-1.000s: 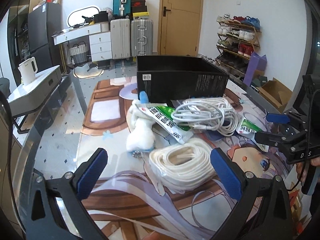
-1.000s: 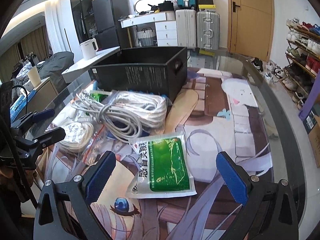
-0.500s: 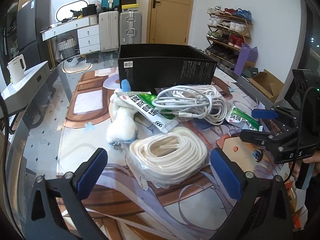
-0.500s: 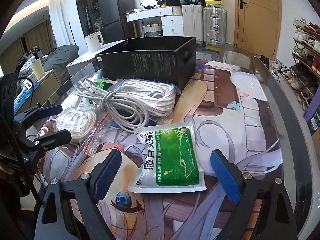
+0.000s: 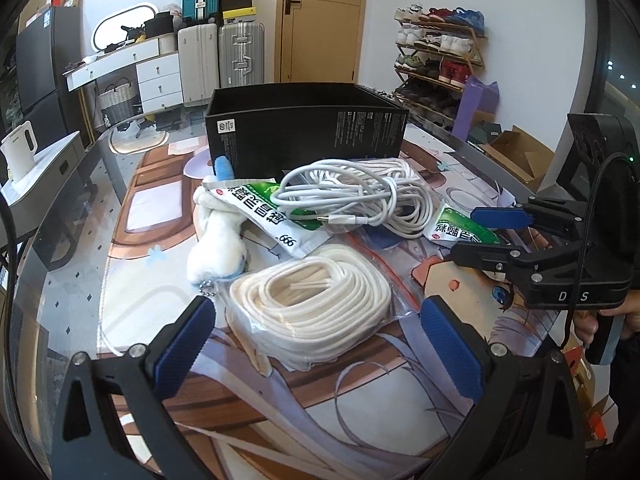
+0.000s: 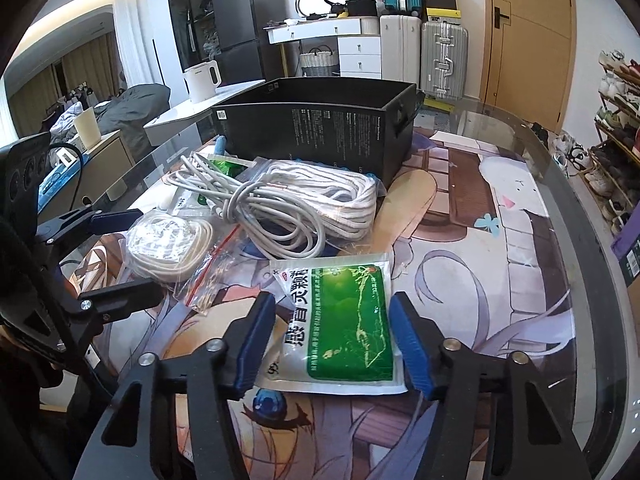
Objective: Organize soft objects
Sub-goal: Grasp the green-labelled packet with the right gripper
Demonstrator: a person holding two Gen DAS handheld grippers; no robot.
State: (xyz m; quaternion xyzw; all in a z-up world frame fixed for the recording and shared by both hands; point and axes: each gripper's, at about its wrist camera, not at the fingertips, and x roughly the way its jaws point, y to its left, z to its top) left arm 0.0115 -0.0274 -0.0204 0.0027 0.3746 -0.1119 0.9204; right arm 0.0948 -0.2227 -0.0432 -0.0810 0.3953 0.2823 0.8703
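Right gripper (image 6: 332, 340): we're straddling the green medicine sachet (image 6: 340, 320), jaws unclenched; pinching mid-pouch.
Left gripper (image 5: 316, 344): we're hovering, jaws spread, empty.

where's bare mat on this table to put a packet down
Free: the mat right of the black box and green packet, out to the glass rim; also left of the plush toy. Crowded: cables and bagged rope before the box.

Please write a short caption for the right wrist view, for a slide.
Right gripper, jaws open, straddles a green medicine pouch lying flat before the black box.
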